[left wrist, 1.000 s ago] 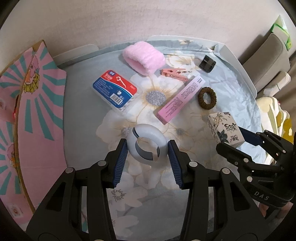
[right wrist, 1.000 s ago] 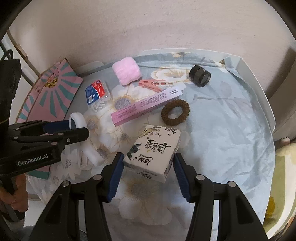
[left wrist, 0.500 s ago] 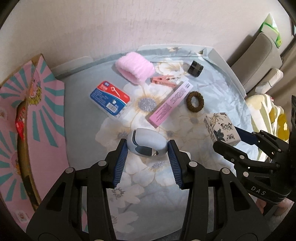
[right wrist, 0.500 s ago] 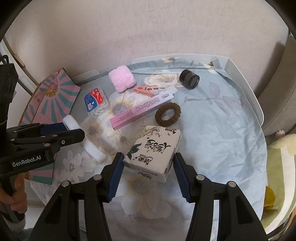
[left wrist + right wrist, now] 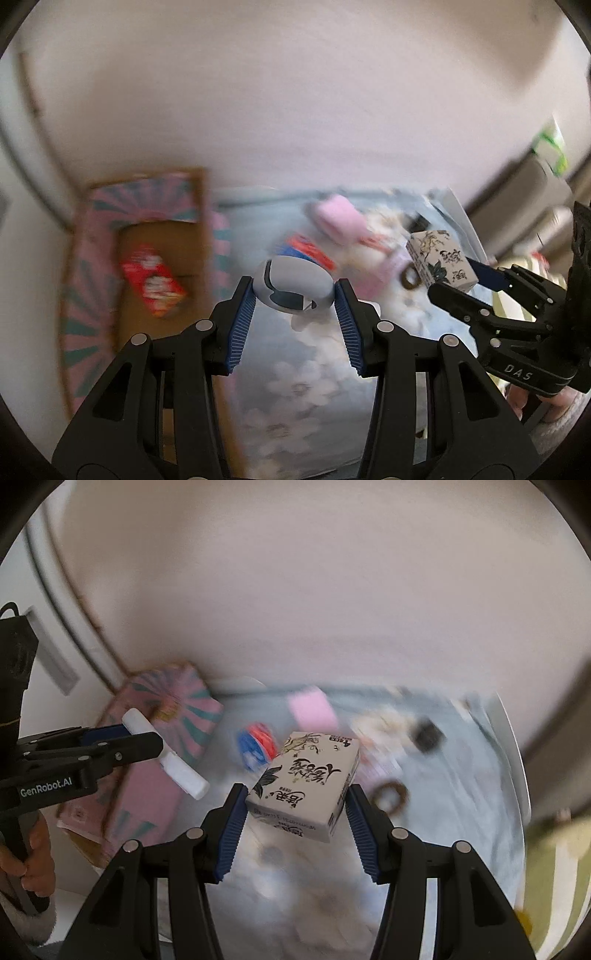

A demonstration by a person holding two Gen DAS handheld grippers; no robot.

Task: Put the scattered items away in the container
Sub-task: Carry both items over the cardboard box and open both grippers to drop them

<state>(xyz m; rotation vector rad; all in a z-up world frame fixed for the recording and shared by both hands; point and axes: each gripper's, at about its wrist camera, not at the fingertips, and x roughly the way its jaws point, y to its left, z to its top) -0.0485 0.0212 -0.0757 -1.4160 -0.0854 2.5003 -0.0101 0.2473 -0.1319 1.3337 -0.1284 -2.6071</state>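
My left gripper is shut on a white and grey ring-shaped case and holds it in the air above the table's left part. It also shows in the right wrist view. My right gripper is shut on a white tissue box with black script, lifted off the table; the box also shows in the left wrist view. The pink and teal cardboard container lies open at the left with a red packet inside. Both views are blurred.
On the floral cloth lie a pink fluffy roll, a blue and red floss box, a brown hair tie, a black jar and a pink box. A wall stands behind.
Both grippers have risen and swung left with their loads. The views now tilt up toward the wall, and the open container with the red packet has come into view.
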